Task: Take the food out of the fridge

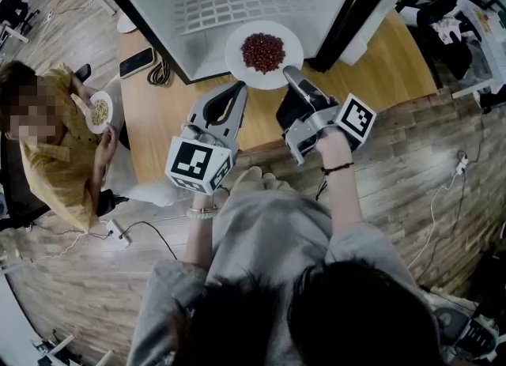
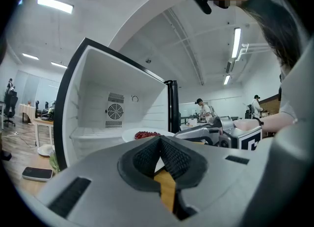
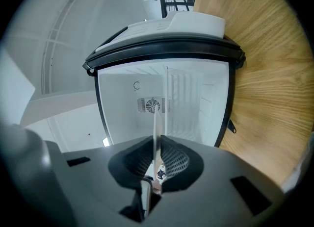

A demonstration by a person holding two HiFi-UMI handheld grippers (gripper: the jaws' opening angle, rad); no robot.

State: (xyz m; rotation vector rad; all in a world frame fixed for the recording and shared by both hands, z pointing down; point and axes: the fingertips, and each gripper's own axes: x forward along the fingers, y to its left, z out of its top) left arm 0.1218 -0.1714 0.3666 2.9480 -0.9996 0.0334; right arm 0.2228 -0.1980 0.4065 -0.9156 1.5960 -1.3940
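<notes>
A white plate (image 1: pixel 236 45) heaped with red beans (image 1: pixel 262 51) sits at the mouth of the open white fridge (image 1: pixel 198 1) on the wooden table (image 1: pixel 170 123). My right gripper (image 1: pixel 291 74) is shut on the plate's near right rim; in the right gripper view that rim (image 3: pixel 156 123) runs edge-on between the pads of the right gripper (image 3: pixel 158 145). My left gripper (image 1: pixel 239 88) hovers just left of the plate, jaws together and empty. In the left gripper view the left gripper (image 2: pixel 161 140) points at the plate (image 2: pixel 128 135) and the beans (image 2: pixel 146 135).
A phone (image 1: pixel 136 62) and a coil of cable (image 1: pixel 159 72) lie on the table left of the fridge. A seated person (image 1: pixel 55 143) at the left holds a bowl (image 1: pixel 100 111). The fridge's door (image 1: pixel 348 16) stands open at the right.
</notes>
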